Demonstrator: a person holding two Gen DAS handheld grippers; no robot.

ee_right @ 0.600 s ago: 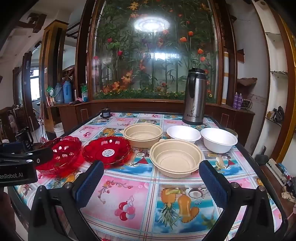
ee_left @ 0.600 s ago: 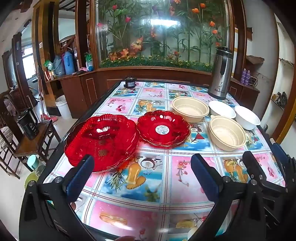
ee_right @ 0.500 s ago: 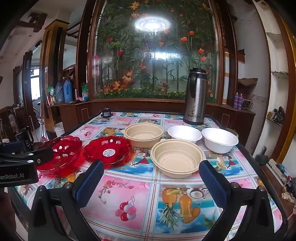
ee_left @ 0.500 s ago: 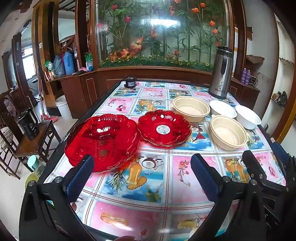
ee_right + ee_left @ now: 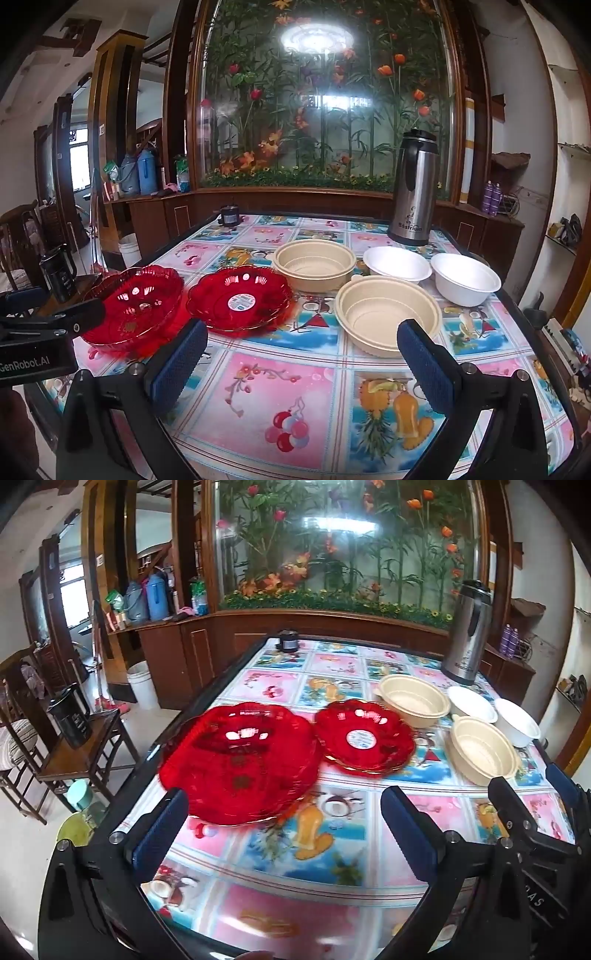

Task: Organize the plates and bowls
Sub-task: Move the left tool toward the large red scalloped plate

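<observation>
Two red plates (image 5: 240, 764) just beyond open left hand-held gripper (image 5: 284, 830), apparently untouched.

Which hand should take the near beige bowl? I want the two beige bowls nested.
Right, probably: the right gripper is open with the near beige bowl just ahead of its right finger; the left gripper faces the large red plate.

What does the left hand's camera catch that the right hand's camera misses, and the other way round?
Only the left wrist view shows the mint-green cup on the floor beside the table, and the right gripper at its right edge. Only the right wrist view shows the left gripper with its printed label, at its left edge. Both show two red plates, two beige bowls, two white bowls and the steel flask. Each camera's own gripper stands open and empty.
</observation>
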